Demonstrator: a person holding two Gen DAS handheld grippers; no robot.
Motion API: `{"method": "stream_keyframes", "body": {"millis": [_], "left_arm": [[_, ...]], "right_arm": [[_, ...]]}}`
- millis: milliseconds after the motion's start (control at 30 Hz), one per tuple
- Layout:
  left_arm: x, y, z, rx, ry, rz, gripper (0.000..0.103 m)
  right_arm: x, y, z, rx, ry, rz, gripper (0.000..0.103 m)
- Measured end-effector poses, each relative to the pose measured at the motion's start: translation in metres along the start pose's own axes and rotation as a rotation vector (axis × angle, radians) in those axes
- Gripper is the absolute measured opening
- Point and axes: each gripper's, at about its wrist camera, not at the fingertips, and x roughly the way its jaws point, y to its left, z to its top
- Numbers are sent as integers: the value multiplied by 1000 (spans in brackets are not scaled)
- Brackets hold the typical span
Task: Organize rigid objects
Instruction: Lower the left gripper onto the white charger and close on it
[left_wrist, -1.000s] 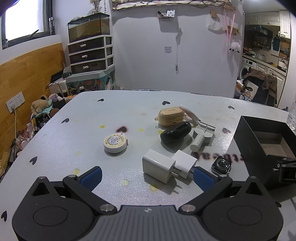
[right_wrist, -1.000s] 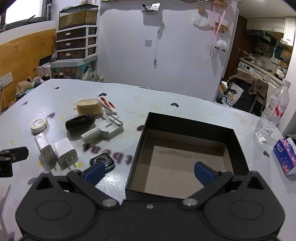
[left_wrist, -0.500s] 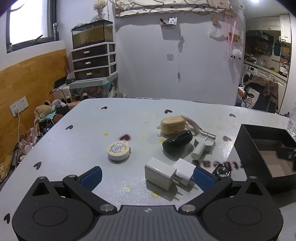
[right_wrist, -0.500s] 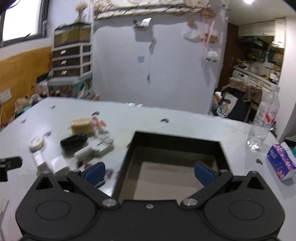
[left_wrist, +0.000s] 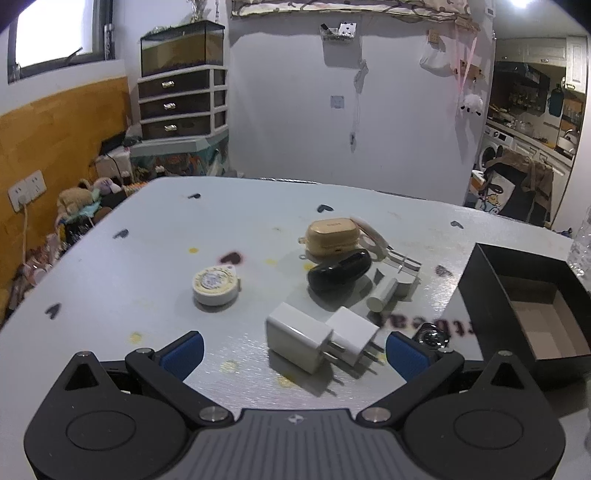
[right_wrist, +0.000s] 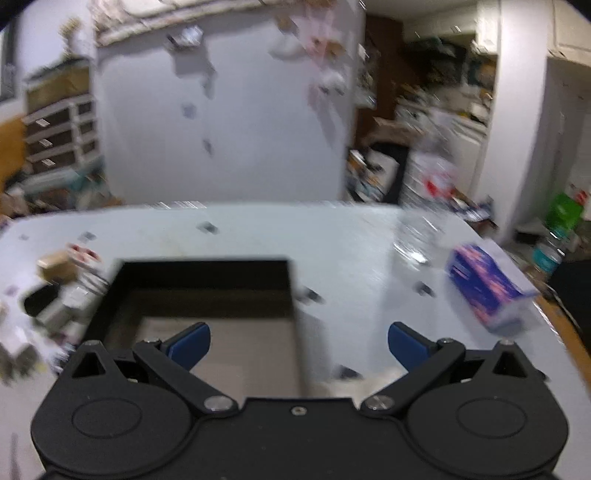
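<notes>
- My left gripper (left_wrist: 293, 349) was spread wide and held nothing, hovering low over the surface (left_wrist: 155, 266).
- Between its blue pads (left_wrist: 183, 353) lay two white chargers (left_wrist: 298, 341), side by side and touching, prongs toward me.
- A watch face (left_wrist: 431, 336) sat just behind the right pad.
- Farther out were a white cylinder (left_wrist: 382, 294), a black case (left_wrist: 340, 271) and a tan case (left_wrist: 332, 237) touching it, and a round tape (left_wrist: 215, 286) apart to the left.
- The black box (left_wrist: 480, 288) stood open on the right, nothing visible inside.
- My right gripper (right_wrist: 298, 345) was also wide open and empty; its view was blurred.
- Its left pad (right_wrist: 190, 345) hung over the box (right_wrist: 203, 271), the right pad over bare surface.
- A blue tissue pack (right_wrist: 484, 282) lay farther right.
</notes>
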Motion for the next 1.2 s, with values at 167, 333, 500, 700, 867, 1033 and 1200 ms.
{"method": "stream_keyframes", "body": {"millis": [167, 333, 500, 700, 867, 1033, 1200], "left_arm": [[6, -5, -2, -4, 16, -12, 103], [9, -12, -2, 15, 21, 19, 103], [9, -9, -1, 3, 5, 47, 103], [11, -2, 1, -15, 0, 48, 103], [22, 3, 0, -14, 12, 33, 99], [37, 7, -4, 8, 35, -6, 90], [59, 12, -5, 71, 59, -52, 83]], "right_arm": [[13, -28, -9, 32, 78, 2, 79], [26, -39, -13, 40, 127, 101, 50], [33, -30, -10, 10, 166, 176, 20], [40, -20, -12, -27, 203, 195, 5], [42, -18, -13, -33, 209, 182, 4], [42, -17, -13, -27, 210, 171, 4], [43, -15, -12, -35, 212, 160, 4]]}}
